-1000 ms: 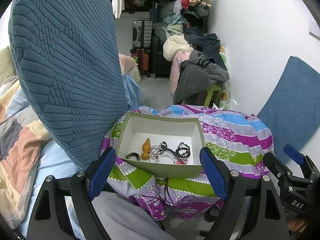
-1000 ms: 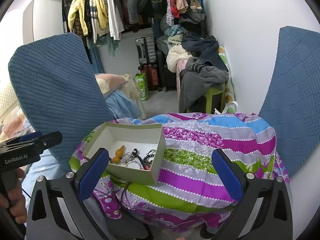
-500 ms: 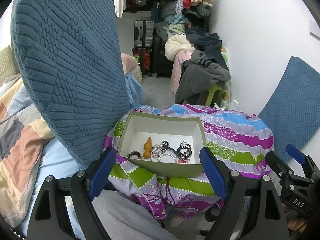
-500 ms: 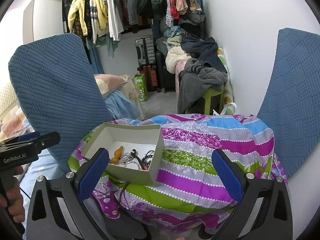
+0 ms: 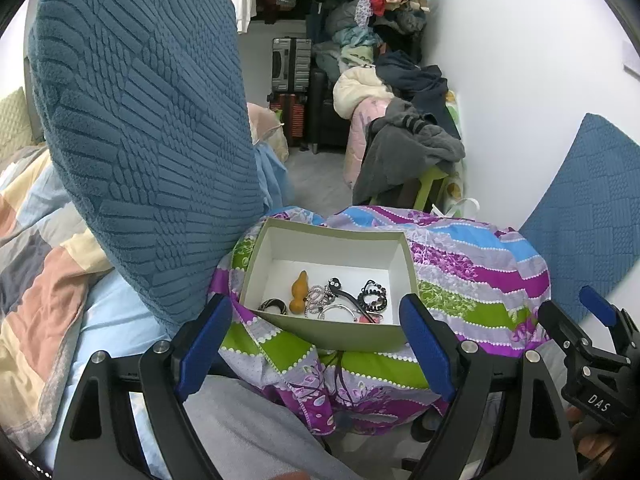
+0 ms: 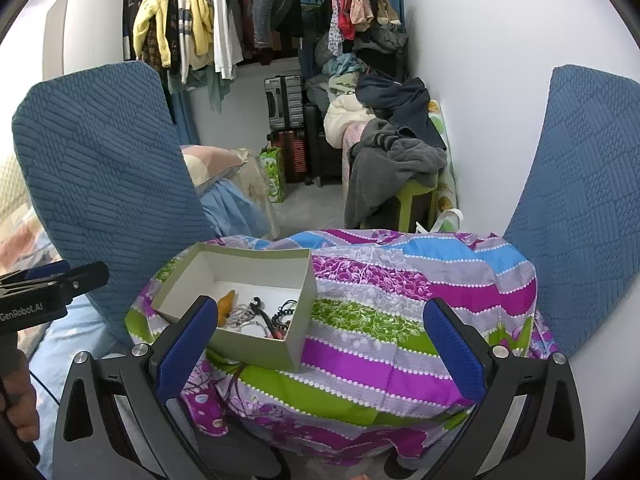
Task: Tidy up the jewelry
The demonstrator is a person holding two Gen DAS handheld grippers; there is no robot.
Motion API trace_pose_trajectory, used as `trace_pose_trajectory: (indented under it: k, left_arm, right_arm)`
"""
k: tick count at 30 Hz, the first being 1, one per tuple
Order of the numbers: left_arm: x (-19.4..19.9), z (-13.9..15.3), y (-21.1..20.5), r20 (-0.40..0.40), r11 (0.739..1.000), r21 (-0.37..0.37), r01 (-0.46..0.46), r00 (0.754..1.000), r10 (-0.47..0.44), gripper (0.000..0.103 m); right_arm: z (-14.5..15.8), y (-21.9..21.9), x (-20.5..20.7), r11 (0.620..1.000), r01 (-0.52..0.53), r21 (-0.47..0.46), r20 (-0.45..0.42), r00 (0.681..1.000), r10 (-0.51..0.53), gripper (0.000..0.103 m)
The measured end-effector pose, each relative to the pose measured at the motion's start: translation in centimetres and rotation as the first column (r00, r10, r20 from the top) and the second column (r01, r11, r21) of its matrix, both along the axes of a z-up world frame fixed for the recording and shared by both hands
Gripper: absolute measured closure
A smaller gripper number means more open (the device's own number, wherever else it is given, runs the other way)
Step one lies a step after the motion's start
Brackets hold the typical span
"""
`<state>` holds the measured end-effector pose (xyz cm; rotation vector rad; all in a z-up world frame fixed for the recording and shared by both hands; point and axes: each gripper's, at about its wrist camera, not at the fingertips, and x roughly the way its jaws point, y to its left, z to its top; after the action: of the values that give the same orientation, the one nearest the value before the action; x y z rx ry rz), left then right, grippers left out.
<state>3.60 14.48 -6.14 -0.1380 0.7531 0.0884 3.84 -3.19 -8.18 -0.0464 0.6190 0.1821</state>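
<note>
Jewelry fills one green box at frame centre, flanked by two blue cushions, as my left claw and right claw hang spread, empty.

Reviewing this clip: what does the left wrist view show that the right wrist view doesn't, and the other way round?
Only the left wrist view shows the striped ring at the box's near-left corner, and the right hand-held gripper from the side. Only the right wrist view shows the clothes rail with hanging garments, and the left hand-held gripper from the side. Both show the open box of jewelry on the striped cloth, the blue cushion and the suitcases.
</note>
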Motion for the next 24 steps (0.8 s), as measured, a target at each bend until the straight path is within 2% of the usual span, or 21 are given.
trace_pose_trajectory:
  k: [24]
  left_arm:
    - [-0.19,0.04,-0.46,0.000,1.000,-0.007,0.012,1.000,-0.012,0.017]
  right_arm:
    - [0.19,-0.07,-0.26,1.000,0.005,-0.014,0.010,1.000,-0.005,0.000]
